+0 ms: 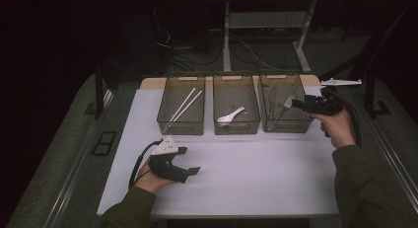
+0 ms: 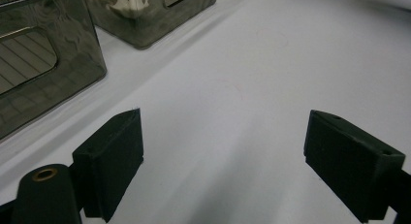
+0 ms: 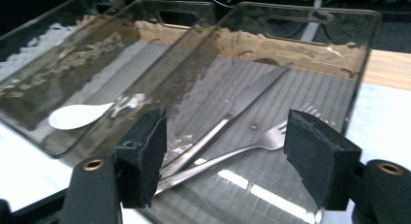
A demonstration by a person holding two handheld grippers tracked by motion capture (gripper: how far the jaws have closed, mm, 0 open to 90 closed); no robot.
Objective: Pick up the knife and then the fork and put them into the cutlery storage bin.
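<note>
High view: nearest the person, the left gripper (image 1: 183, 161) rests on the white table cover (image 1: 246, 173), well short of the middle clear smoky plastic bin (image 1: 236, 123), its jaws spread wide with nothing between them. Beyond it, that middle bin holds a white ceramic soup spoon (image 1: 230, 116). Left of the middle bin, a matching bin (image 1: 180, 124) holds white chopsticks (image 1: 185, 104). Right of the middle bin, the right gripper (image 1: 297, 103) hovers at the third bin (image 1: 288, 124), jaws parted and empty, above a steel fork (image 3: 252, 146) and steel knife (image 3: 242, 105) lying inside.
</note>
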